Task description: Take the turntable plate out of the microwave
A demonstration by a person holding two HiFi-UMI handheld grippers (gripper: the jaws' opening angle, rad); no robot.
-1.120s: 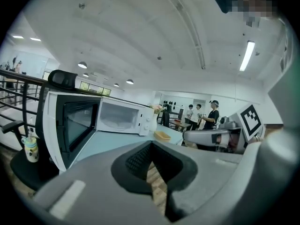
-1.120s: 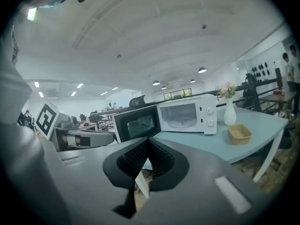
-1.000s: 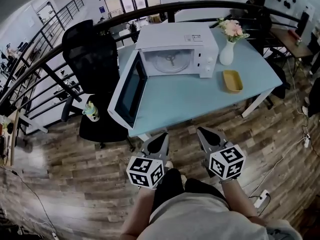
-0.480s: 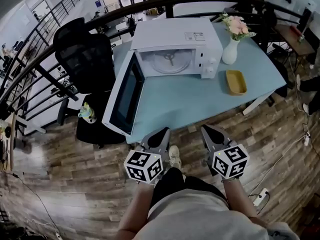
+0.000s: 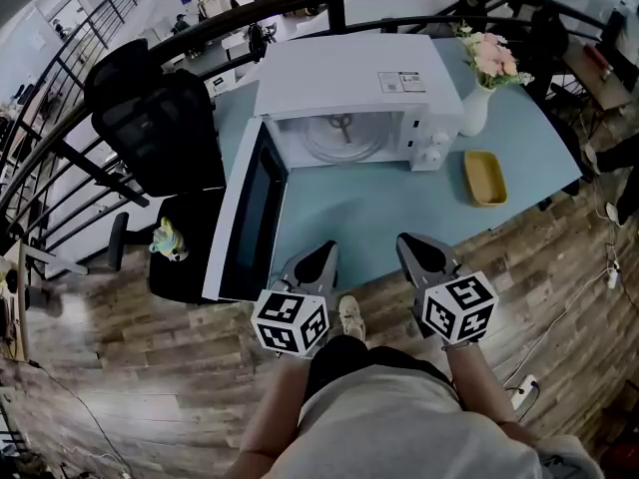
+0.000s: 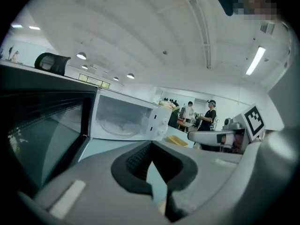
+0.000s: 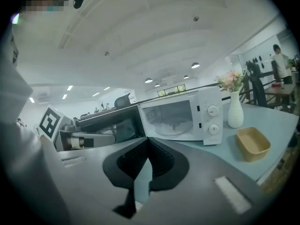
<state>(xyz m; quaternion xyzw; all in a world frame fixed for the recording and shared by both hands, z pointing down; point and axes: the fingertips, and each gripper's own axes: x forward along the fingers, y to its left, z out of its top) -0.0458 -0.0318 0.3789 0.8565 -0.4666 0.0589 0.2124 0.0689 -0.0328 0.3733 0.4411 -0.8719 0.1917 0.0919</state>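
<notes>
- Compared with one second ago, the person has come closer to the table (image 5: 399,208). The left gripper (image 5: 318,255) and the right gripper (image 5: 414,242) were over the wooden floor then, and now their tips reach the near edge of the table.
- The jaws have not changed. On both grippers they are closed, tip against tip, and there is nothing between them.
- I judge that this is only the approach. The plate is not yet reached, and the jaws must open before any grip is possible.
- The microwave (image 5: 349,78) stands straight ahead of both grippers, still well apart from them. Its door (image 5: 245,213) is swung fully open and hangs just to the left of the left gripper, so the way in is free.
- The turntable plate (image 5: 344,136) lies flat on the floor of the cavity, ahead of the grippers and about midway between the two lines they point along.
- It looks like a round disc of clear glass with a hub in the middle. It is pale against the white cavity, so its rim is hard to see.
- To the right of the right gripper, a yellow tray (image 5: 485,178) and a vase (image 5: 474,108) stand beside the microwave, away from the path.
</notes>
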